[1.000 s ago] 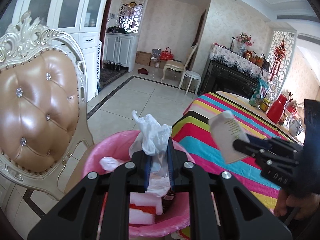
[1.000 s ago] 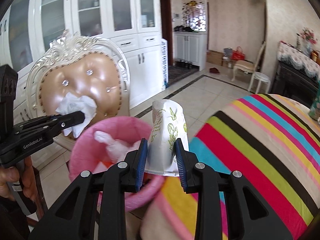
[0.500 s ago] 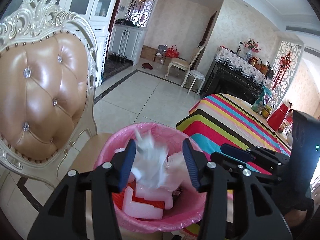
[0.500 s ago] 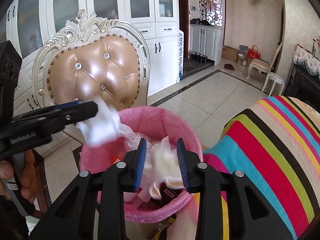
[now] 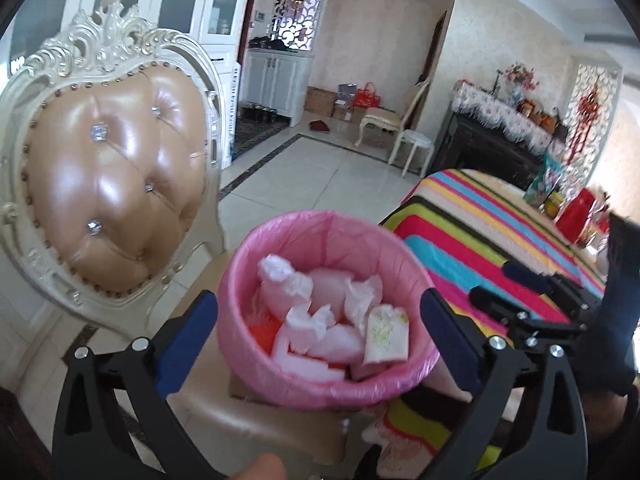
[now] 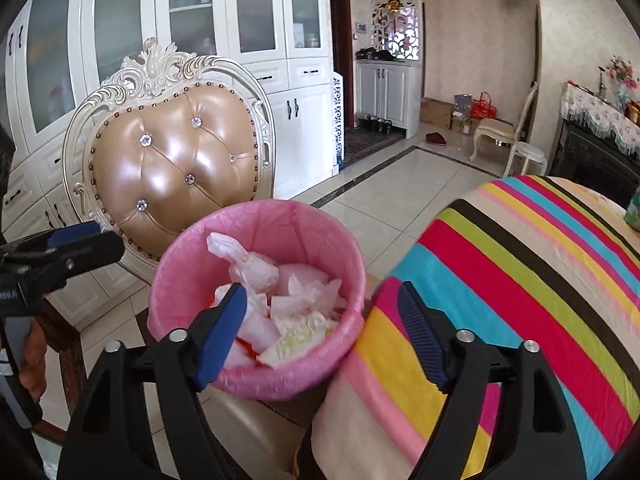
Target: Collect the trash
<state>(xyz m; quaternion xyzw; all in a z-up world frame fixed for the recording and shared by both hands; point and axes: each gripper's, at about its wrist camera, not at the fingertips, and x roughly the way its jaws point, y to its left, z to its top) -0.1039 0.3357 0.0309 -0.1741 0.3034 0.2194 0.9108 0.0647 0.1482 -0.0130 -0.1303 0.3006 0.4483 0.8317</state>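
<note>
A bin lined with a pink bag [image 5: 280, 240] stands on a chair seat; it also shows in the right wrist view [image 6: 180, 280]. Inside lie crumpled white tissues [image 5: 286, 280] and a paper cup with green print [image 5: 386, 334], which also shows in the right wrist view [image 6: 298, 344]. My left gripper [image 5: 318, 320] is open and empty, held over the bin. My right gripper [image 6: 320, 306] is open and empty at the bin's right rim. Each gripper shows in the other's view, the right [image 5: 520, 284] and the left [image 6: 76, 248].
An ornate cream chair with a tan tufted back [image 5: 112, 184] holds the bin. A table with a striped cloth [image 6: 520, 272] stands right beside the bin. Red containers and jars [image 5: 576, 216] sit at its far end. White cabinets [image 6: 200, 40] line the wall behind.
Both grippers opened wide. The tissue wad from the left and the paper cup from the right dropped into the bin, and both grippers pulled back a little.
</note>
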